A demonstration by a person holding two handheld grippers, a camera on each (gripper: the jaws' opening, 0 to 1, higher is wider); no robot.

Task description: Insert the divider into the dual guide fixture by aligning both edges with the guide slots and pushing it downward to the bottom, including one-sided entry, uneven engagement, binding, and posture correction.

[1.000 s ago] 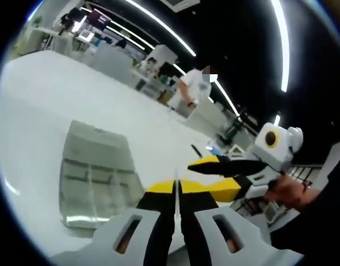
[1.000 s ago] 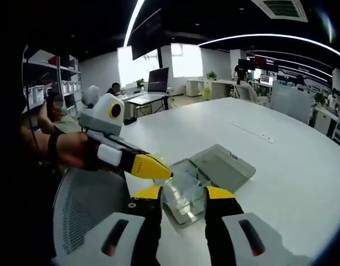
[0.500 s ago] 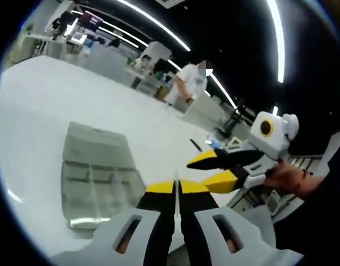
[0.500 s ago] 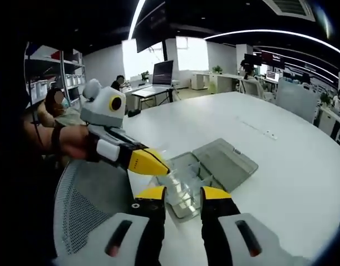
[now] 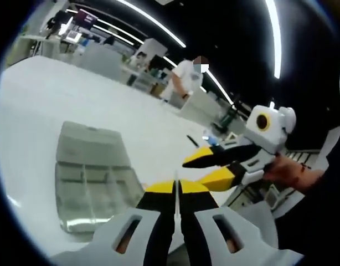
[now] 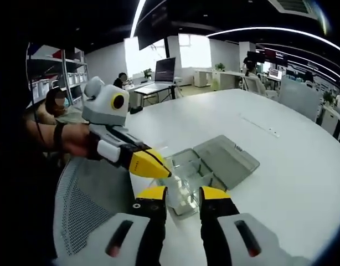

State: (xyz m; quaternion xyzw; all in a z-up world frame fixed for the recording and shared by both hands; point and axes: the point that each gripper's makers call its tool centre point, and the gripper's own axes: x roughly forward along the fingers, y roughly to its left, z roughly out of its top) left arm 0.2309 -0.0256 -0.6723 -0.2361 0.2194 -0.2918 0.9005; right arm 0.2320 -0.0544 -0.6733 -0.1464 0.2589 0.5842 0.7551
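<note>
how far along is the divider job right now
Done: the left tool is shut on the clear divider, held edge-on, and the compartment box lies open on the white table. In hand: both tools hover near the box, the right tool open. Left: the divider isn't in the guide slots yet, so aligning both edges and pushing down remain.

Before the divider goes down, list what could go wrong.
1. The left gripper pinches the thin clear divider by one edge only; it could tilt and enter one slot first, then bind.
2. The right gripper is open and not steadying it.
3. The clear fixture lies loose near the table edge and may slide when pushed.
</note>
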